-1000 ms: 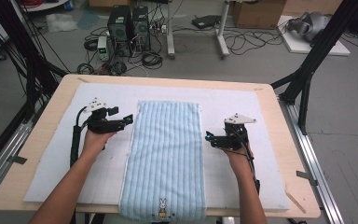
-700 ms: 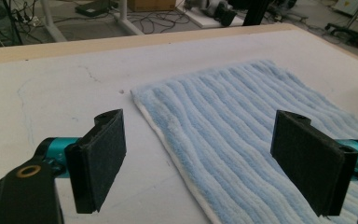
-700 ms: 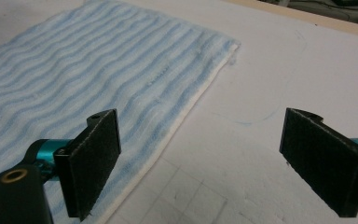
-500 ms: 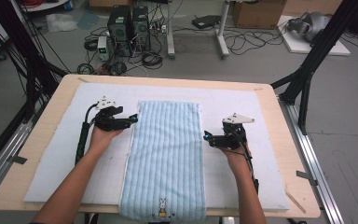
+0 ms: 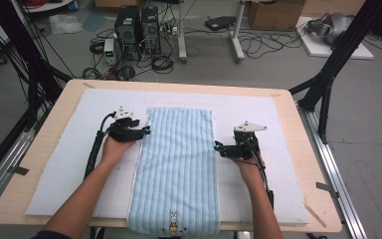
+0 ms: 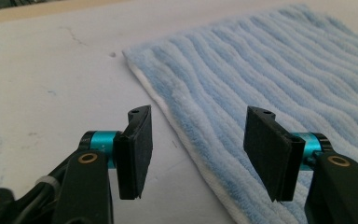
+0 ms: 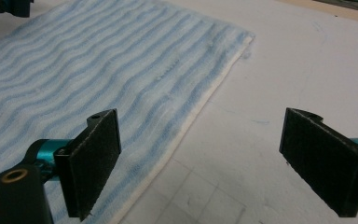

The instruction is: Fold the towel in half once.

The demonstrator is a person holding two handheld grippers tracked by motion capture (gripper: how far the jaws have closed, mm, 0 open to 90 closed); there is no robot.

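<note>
A wooden table (image 5: 298, 129) was observed from the high view, covered over most of its top by a white mat (image 5: 69, 164). At the left, the left gripper (image 5: 145, 131) was held in the person's left hand (image 5: 113, 148), its tips at the left long edge of the towel, toward the far end. In the left gripper view its jaws were seen parted with nothing between the pads (image 6: 135, 151) — one pad stood over the bare mat (image 6: 51, 84), the other over the towel (image 6: 270, 70), whose white-bordered edge ran between them. The light blue striped towel (image 5: 178, 164) was found lying flat along the middle of the mat, its long sides running away from the person; its near end, marked with a small rabbit motif (image 5: 173, 219), hung over the near table edge. At the right, the right gripper (image 5: 218, 147) was held in the right hand (image 5: 246, 167), its tips just beside the right long edge of the towel, about midway along it. In the right gripper view its jaws were recorded wide apart and empty — the left pad (image 7: 93, 163) over the towel (image 7: 98, 70), the right pad over the mat (image 7: 307, 60). Contact between either gripper and the cloth could not be established. Beyond the table, computer cases (image 5: 139, 27) and loose cables (image 5: 268, 45) were noted on the floor.
</note>
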